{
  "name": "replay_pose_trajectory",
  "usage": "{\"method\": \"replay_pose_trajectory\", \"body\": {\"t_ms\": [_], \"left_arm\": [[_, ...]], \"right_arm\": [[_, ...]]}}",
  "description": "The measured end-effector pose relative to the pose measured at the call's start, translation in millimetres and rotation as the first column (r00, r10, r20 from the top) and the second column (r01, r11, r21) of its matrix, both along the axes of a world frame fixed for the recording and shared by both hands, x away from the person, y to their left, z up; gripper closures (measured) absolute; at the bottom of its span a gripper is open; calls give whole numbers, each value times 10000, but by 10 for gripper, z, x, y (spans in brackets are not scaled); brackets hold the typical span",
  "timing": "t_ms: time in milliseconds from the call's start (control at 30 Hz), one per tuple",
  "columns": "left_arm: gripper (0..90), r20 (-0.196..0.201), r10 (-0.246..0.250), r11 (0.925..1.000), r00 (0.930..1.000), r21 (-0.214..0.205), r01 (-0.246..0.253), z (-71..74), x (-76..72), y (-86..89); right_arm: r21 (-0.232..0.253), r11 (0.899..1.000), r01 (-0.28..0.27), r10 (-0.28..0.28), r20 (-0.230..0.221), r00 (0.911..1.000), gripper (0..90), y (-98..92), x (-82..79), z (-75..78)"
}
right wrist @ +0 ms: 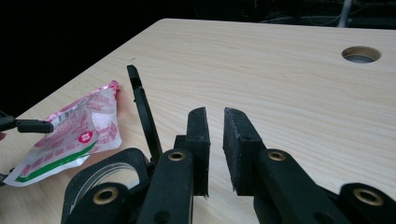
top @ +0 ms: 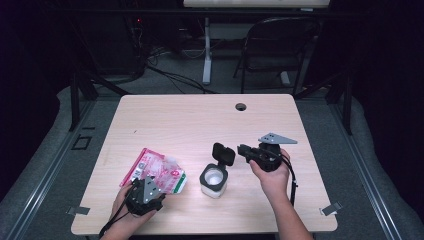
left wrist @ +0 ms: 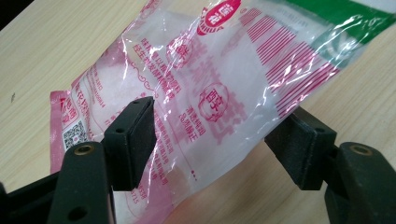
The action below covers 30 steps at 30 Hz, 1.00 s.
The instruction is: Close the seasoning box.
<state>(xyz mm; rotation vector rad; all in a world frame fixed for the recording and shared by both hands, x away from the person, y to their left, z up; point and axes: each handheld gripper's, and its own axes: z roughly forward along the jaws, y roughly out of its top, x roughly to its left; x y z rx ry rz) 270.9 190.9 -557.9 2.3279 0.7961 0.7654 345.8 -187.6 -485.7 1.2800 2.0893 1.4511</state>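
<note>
Nearest the lens in the left gripper view, the left tongs (left wrist: 212, 149) stand wide apart around a clear pouch (left wrist: 210, 88) printed in pink and red with a green band at one end; its lower part lies between the two black pads, the left pad (left wrist: 133, 140) against the film's edge and the right pad partly behind it, and whether they press on it I cannot tell. White grains show through the film. In the high view the left tongs (top: 145, 192) sit at the lower left of the frame, in a hand at the bench's near edge, with the pouch (top: 157, 170) lying just above them on the wood. The right tongs (right wrist: 215, 149) show in their own view with the pads nearly together, a thin slit of bare bench between them and nothing held. Just left of them in that view stands the raised black flip lid (right wrist: 142, 112) of a jar (right wrist: 105, 179), whose round black mouth sits at the lower left. From above, the right tongs (top: 243, 150) lie right of centre, pointing left toward the lid (top: 223, 154), close beside it; the jar (top: 214, 181) stands open between the two hands. The pale wooden bench (top: 200, 120) has a round cable hole (top: 241, 106) near its far edge.
</note>
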Motion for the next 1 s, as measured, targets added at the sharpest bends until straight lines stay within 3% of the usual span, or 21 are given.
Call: {"method": "replay_pose_trajectory", "body": {"t_ms": [233, 467, 733, 1000], "left_arm": [[358, -67, -77, 9997, 9999, -217, 75, -26, 10, -36], [420, 116, -237, 9986, 9997, -464, 242, -4, -12, -76], [440, 135, -619, 9925, 9980, -1052, 630, 44, -48, -161], [438, 127, -745, 9911, 9971, -1094, 754, 43, -52, -195]], "right_arm": [[370, 9988, -322, 322, 21, 9995, 802, 53, -8, 16], [335, 9980, -530, 529, 48, 9986, 810, 78, -13, 33], [388, 9970, -664, 660, 115, 9978, 809, 104, -43, 56], [309, 9953, -922, 916, 223, 9955, 799, 160, -105, 80]]}}
